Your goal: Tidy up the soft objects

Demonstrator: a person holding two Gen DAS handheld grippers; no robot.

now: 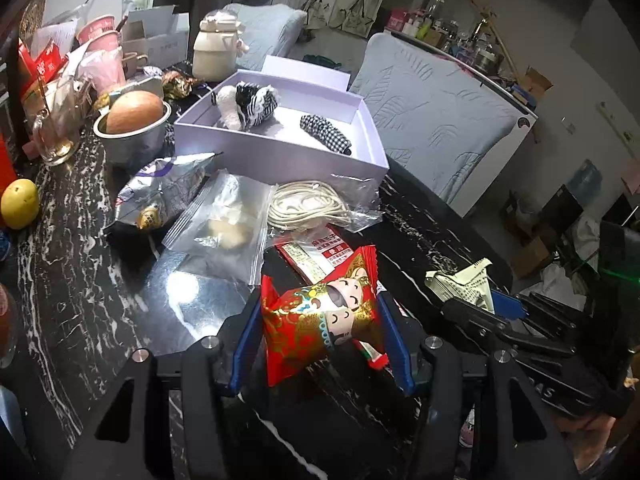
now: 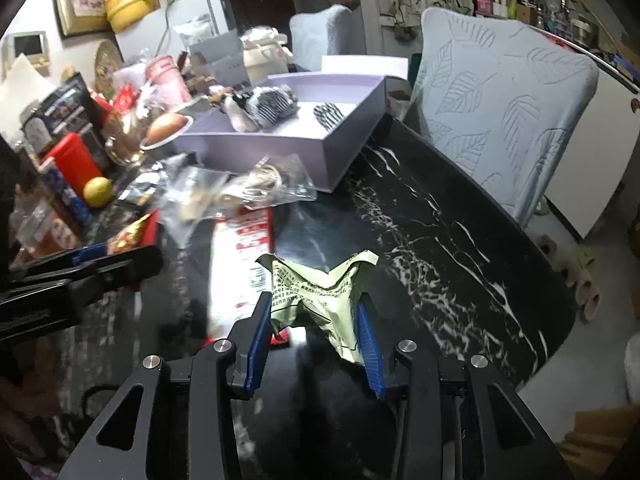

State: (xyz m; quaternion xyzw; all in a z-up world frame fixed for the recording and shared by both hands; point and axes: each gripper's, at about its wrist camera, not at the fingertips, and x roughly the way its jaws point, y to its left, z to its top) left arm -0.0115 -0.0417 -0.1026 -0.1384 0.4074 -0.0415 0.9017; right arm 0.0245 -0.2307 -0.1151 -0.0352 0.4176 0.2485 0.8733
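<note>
From the left wrist, the left gripper (image 1: 320,336) pinches a red snack packet (image 1: 320,332) between its blue pads, the packet bulging upward out of the grip above the dark marbled table (image 1: 72,280). Just beyond it lie a flat red-and-white packet (image 1: 310,254), a clear zip bag (image 1: 224,220) and a coil of cream cord (image 1: 306,206) in clear plastic. Farther back stands an open lilac box (image 1: 280,156) holding a striped plush toy (image 1: 248,106) and a checked scrunchie (image 1: 326,134), well apart from each other. Left of the box sit a metal bowl (image 1: 136,136) and a yellow fruit (image 1: 19,204). At the right edge the right gripper (image 1: 486,304) shows with a pale green packet (image 1: 466,282) at its tips.

From the right wrist, the right gripper (image 2: 314,332) pinches the pale green packet (image 2: 320,292) (crumpled, printed with small text), its pads pressing both sides, above the table (image 2: 440,248). The lilac box (image 2: 280,140) lies ahead, the toy (image 2: 264,108) and scrunchie (image 2: 328,114) inside. The flat packet (image 2: 240,260) lies blurred just left of the grip. The left gripper (image 2: 120,254) enters at left with the red packet (image 2: 132,236).
</note>
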